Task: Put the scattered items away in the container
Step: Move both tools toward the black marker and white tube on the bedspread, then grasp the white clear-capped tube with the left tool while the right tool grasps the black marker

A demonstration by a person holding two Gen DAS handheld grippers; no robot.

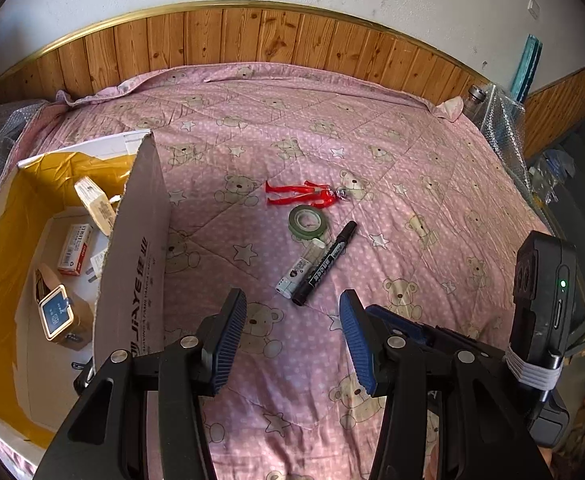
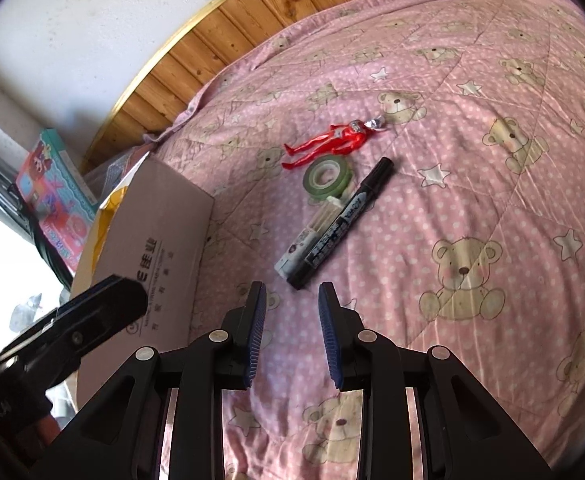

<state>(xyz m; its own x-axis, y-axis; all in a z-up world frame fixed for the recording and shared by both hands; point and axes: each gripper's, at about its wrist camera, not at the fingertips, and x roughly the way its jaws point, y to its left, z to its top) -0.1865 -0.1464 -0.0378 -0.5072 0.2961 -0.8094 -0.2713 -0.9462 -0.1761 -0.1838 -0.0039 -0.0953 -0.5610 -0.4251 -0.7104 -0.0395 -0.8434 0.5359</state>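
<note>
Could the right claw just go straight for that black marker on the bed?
Probably yes. The right claw is open and empty, and the black marker lies just ahead of it on the quilt with nothing between them. A white tube lies tight against the marker's side, so it might get pinched too.

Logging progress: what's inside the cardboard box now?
Inside the cardboard box: a red-and-white small box, a tan packet, and a tan box with a blue label. The near wall hides the rest of the floor.

Home bedroom: teddy-bear quilt (image 1: 372,128) on a bed.
</note>
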